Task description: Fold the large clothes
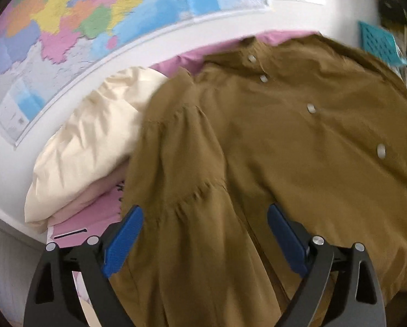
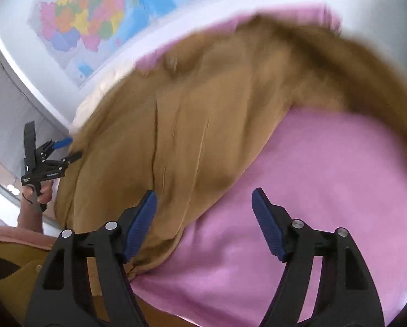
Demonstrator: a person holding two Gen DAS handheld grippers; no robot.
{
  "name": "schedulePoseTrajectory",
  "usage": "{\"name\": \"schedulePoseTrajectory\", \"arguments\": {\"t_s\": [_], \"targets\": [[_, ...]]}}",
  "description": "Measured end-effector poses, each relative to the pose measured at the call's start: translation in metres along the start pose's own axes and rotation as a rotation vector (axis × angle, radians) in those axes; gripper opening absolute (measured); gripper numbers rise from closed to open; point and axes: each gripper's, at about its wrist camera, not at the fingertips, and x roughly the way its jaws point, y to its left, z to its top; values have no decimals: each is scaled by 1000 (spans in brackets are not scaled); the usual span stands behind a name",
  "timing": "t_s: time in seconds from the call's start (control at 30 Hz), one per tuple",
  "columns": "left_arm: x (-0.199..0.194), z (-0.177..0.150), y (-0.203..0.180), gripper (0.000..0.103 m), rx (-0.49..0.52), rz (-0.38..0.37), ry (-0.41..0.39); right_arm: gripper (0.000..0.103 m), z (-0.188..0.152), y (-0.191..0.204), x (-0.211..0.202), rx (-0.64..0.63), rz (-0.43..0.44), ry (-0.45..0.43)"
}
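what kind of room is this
Most likely a bedroom. The brown shirt lies spread on a bed with a pink sheet, a cream pillow sits beside it against the wall, and a large colourful map hangs above.

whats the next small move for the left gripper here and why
Probably ease the left gripper down and close on the sleeve of the brown shirt lying between its open jaws; the shirt is spread button-side up on the pink sheet, and the right gripper is open too, holding nothing.
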Motion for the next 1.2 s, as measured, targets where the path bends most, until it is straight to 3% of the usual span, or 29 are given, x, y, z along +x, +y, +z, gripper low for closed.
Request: {"name": "schedulePoseTrajectory", "arguments": {"t_s": [0.03, 0.07, 0.1, 0.17, 0.2, 0.27, 0.33, 0.4, 0.43, 0.5, 0.53, 0.57, 0.63, 0.73, 0.9, 0.93, 0.97, 1.0, 1.03, 1.13, 1.2], "targets": [[4, -3, -5, 89, 12, 13, 20, 76, -4, -2, 11, 25, 35, 8], [11, -6, -8, 86, 20, 19, 50, 71, -7, -1, 15, 54, 84, -42], [15, -7, -10, 78, 24, 31, 64, 62, -6, 2, 19, 55, 128, -43], [27, -10, -10, 65, 16, 89, 93, 20, -8, 11, 30, 83, 228, -30], [30, -10, -8, 64, 3, 89, 100, 17, -6, 14, 31, 82, 256, -29], [31, -8, -1, 60, -38, 81, 95, 12, 3, 29, 19, 31, 189, -34], [31, -6, 7, 58, -55, 97, 98, 11, 15, 35, -18, 13, 159, -78], [30, -6, 10, 59, -53, 116, 99, 10, 31, 42, -69, -31, 62, -136], [30, -7, 11, 60, -45, 126, 94, 5, 38, 48, -94, -62, -15, -166], [32, -7, 10, 64, -32, 149, 91, 2, 42, 50, -116, -95, -158, -178], [32, -7, 9, 65, -28, 165, 91, 13, 43, 46, -116, -89, -215, -156], [32, -7, 8, 66, -24, 175, 88, 37, 42, 40, -109, -76, -279, -101], [28, -8, 9, 66, -22, 170, 70, 69, 27, 24, -103, -67, -320, -88], [23, -10, 14, 67, -37, 145, 59, 72, 16, 10, -81, -24, -244, -87], [4, -15, 16, 81, -26, 120, 8, 68, -2, -18, -25, 97, -123, -16], [1, -16, 14, 84, -18, 122, 2, 57, -6, -18, -22, 108, -105, -17], [-1, -17, 12, 86, -5, 140, -1, 29, -9, -17, -18, 110, -90, -15], [-2, -18, 11, 86, 3, 155, 2, 14, -10, -12, -15, 98, -58, -13], [-2, -18, 10, 86, 7, 158, 8, 6, -8, -5, -15, 78, -38, -24], [-6, -22, 12, 87, 2, 131, 5, 5, -4, 20, -44, 4, -62, -107], [-8, -26, 11, 97, 21, 122, 8, 5, -2, 32, -61, -9, -45, -149]]}}
